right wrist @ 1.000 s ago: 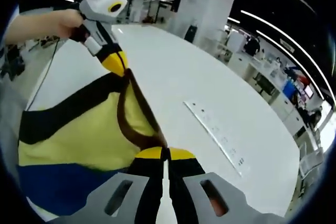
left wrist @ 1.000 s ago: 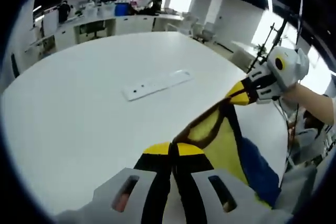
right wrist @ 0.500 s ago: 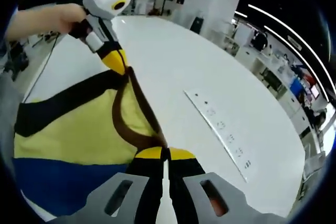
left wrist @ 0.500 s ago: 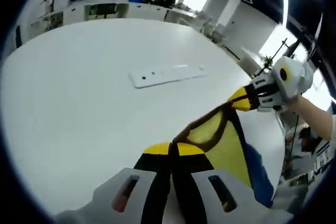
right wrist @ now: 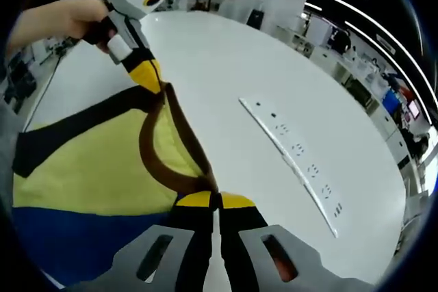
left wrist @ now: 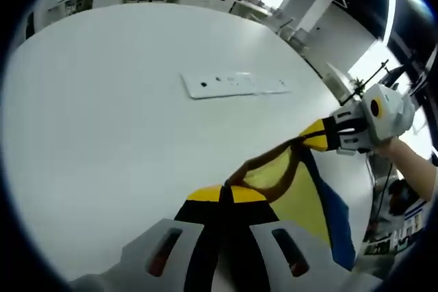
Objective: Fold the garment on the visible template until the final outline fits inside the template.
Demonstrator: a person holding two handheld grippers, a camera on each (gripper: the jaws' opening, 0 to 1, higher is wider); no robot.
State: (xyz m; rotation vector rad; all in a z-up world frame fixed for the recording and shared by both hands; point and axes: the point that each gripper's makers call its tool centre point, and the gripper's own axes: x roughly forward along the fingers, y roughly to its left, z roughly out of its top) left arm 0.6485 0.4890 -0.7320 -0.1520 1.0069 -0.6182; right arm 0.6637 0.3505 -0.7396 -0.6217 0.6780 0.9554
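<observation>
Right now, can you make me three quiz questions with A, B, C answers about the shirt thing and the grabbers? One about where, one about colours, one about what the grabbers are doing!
1. Where is the long white strip?
A. Lying flat on the white table
B. Hanging from a gripper
C. On top of the garment

2. What colour is the garment's collar band?
A. Pink
B. Brown
C. Green

3. What are the left gripper and right gripper doing?
A. Both open, holding nothing
B. Both shut on the garment
C. One open, one shut

Answers:
1 A, the strip lies flat on bare tabletop, away from the cloth.
2 B, a brown band curves between the two pinch points.
3 B, each gripper's jaws are closed with cloth between them.
</observation>
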